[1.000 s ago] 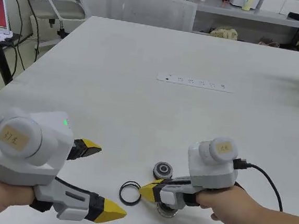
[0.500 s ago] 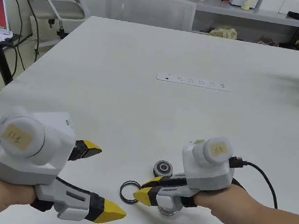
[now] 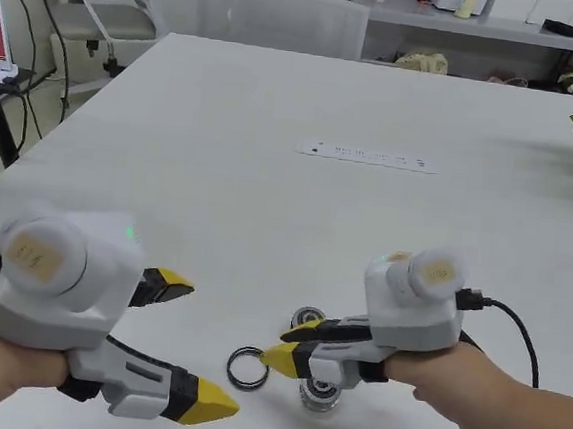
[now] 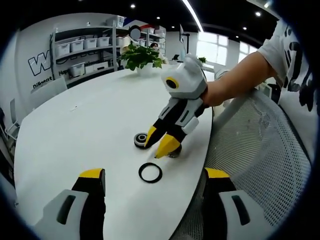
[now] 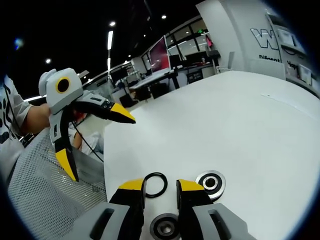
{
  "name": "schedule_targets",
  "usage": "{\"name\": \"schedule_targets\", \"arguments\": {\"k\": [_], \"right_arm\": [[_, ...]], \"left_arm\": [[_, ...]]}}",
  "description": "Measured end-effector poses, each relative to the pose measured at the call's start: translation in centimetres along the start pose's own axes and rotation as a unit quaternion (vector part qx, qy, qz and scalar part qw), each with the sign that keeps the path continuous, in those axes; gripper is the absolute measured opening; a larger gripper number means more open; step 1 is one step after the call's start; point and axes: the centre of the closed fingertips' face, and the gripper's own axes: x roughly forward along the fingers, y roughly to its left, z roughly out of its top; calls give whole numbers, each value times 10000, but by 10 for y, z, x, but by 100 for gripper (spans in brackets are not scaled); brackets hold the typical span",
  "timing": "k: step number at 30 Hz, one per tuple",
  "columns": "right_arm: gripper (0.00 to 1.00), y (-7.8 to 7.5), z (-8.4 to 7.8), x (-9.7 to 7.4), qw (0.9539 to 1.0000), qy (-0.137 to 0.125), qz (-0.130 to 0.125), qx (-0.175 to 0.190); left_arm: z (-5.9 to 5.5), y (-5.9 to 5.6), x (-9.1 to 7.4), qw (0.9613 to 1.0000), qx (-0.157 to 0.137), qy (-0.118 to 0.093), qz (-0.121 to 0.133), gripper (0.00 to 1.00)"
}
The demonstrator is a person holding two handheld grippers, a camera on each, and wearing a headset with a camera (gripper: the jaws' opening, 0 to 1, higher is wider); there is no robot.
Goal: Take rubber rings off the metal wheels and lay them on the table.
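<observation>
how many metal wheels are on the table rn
2. One wheel lies flat beside the right gripper tips; the other wheel sits lower, between its jaws, partly cut off. More could hide beneath the gripper.

The rubber ring (image 3: 248,368) lies on the table (image 3: 267,213) near its front edge, with the left gripper (image 3: 195,345) to its left and the right gripper (image 3: 292,342) to its right. One metal wheel (image 3: 306,317) sits just behind the right gripper's tips and a second wheel (image 3: 319,396) beneath that gripper (between its jaws, by the right gripper view). A power strip (image 3: 367,156) lies well behind.
</observation>
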Motion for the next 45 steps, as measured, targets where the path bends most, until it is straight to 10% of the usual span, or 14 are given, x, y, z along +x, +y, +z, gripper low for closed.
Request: {"name": "schedule_targets", "arguments": {"k": [24,45], "right_arm": [[29,-36,20,-44,9975,-515,-480,-93],[30,-64,7,-54,9956,-384,-835,-198]], "left_arm": [[29,23,21,9998,-93,-160,-110,71],[41,36,50,9995,-190,-166,-205,62]]}}
